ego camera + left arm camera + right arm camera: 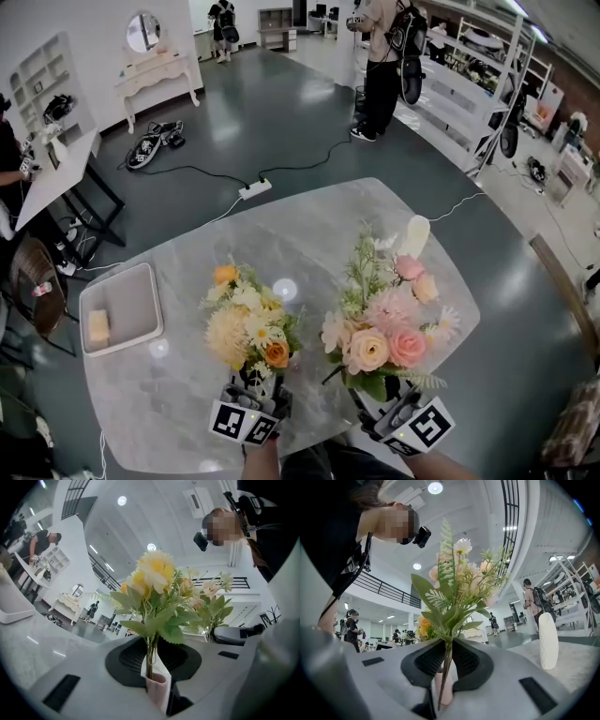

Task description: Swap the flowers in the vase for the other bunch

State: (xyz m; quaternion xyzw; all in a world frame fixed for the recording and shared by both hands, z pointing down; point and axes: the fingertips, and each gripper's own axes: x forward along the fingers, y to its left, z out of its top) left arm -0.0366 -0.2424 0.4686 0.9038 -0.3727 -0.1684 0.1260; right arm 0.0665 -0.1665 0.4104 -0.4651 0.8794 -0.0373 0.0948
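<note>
Your left claw (151,662) is nearly closed, its dark pads pinched on the thin green stems of the yellow and orange bunch (247,323). That bunch stands upright out of the jaws, leaves just above the pads and blooms on top. Your right claw (446,660) is closed the same way, narrow, on the stems of the pink bunch (384,328), which also points up, with a fern sprig rising above the blooms.

In the head view the two claws sit side by side at the near edge of the bench (309,220), each marker cube toward you and each bunch held over the marble top. The bunches are close together but apart, yellow at your left and pink at your right.

The white vase (415,235) stands upright on the bench beyond the pink bunch. In the right gripper view it is off to the right of that bunch, clear of it.

Farther left on the bench lies a pale tray (141,279) with a small block (98,326) in its near corner. Beyond the bench, a power strip (255,188) lies on the grey floor.
</note>
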